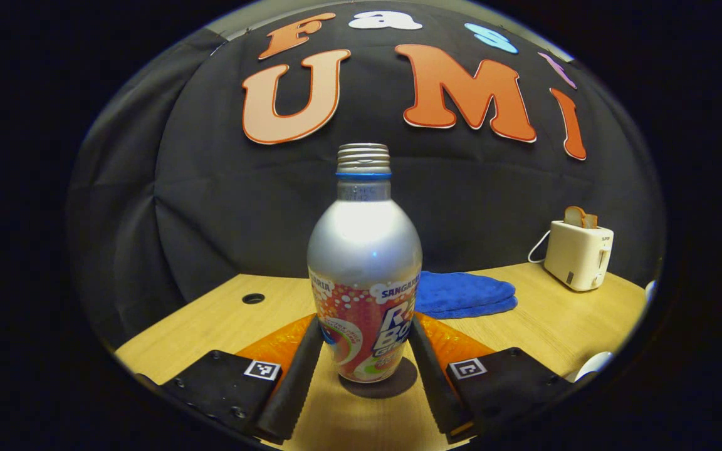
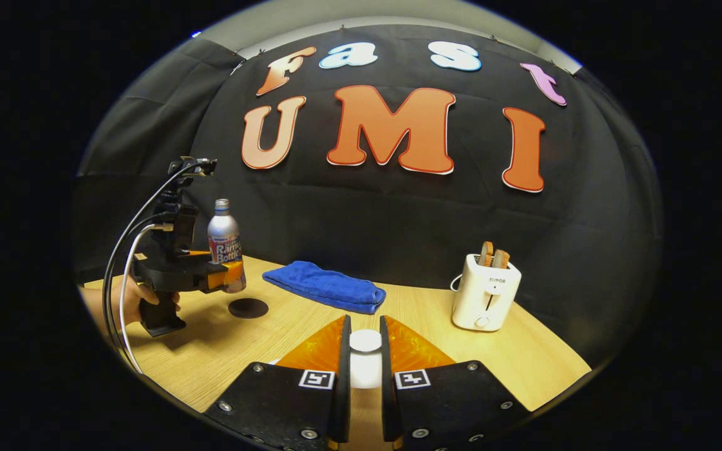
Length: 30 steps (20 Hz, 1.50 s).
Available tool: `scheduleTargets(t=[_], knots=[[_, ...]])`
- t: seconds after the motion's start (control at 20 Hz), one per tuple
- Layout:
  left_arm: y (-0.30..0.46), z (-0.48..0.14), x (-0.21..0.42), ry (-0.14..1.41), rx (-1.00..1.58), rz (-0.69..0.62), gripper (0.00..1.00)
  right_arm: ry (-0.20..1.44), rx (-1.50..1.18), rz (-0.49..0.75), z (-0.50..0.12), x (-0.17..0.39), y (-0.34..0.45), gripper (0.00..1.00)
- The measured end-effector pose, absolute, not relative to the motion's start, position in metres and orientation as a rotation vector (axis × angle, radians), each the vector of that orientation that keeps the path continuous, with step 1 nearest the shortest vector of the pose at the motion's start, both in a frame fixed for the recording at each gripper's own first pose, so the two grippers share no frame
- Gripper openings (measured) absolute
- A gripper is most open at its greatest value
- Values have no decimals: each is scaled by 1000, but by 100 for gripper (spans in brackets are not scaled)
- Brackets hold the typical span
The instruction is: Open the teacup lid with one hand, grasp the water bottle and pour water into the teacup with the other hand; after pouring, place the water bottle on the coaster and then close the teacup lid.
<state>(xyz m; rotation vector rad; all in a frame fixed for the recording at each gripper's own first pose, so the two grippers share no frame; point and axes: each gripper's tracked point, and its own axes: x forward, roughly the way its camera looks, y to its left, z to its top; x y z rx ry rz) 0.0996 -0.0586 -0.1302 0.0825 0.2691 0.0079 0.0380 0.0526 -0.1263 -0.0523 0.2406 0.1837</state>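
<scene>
A silver water bottle (image 1: 364, 275) with a colourful label stands upright on the wooden table (image 1: 555, 319), cap on. My left gripper (image 1: 364, 351) has its fingers pressed against both sides of the bottle's lower body. In the right gripper view the same bottle (image 2: 224, 241) sits in that hand-held gripper at the far left, just behind a dark round coaster (image 2: 248, 308). My right gripper (image 2: 365, 357) is shut on the white knob of the teacup lid (image 2: 365, 341). The cup beneath is hidden by the fingers, so I cannot tell whether the lid is lifted.
A folded blue cloth (image 2: 326, 286) lies mid-table towards the back wall. A white toaster (image 2: 485, 293) with bread in its slots stands at the right. A white rounded object (image 1: 593, 365) shows at the lower right edge of the left gripper view.
</scene>
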Motion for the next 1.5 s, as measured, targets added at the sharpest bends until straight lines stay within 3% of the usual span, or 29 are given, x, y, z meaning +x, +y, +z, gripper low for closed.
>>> scheduleTargets(t=[0.15,0.25,0.3,0.65,0.7,0.85,0.9,0.95,1.1,1.15,1.2,1.5], knots=[[-62,-132,100,291,63,-20,79,251,-44,196,-131,43,56,21],[-61,-136,98,313,66,-19,83,255,-35,201,-133,45,58,21],[-61,-136,96,331,63,-21,79,257,-30,203,-134,46,59,20],[-64,-138,89,409,46,-44,83,297,-27,216,-147,49,64,21],[-59,-144,89,420,60,-51,82,304,-23,221,-149,48,65,17],[-58,-144,85,435,66,-59,87,304,-26,225,-149,47,68,21],[-59,-147,85,442,66,-61,84,304,-27,226,-148,46,69,17],[-59,-150,84,450,64,-64,84,307,-25,233,-149,45,71,21],[-52,-148,74,466,63,-55,98,310,-24,249,-150,41,80,17],[-50,-144,71,460,60,-54,94,310,-23,258,-150,40,83,21],[-49,-141,67,456,57,-56,98,310,-20,265,-151,39,86,21],[-44,-124,40,425,83,-67,94,334,4,307,-165,35,106,21]])
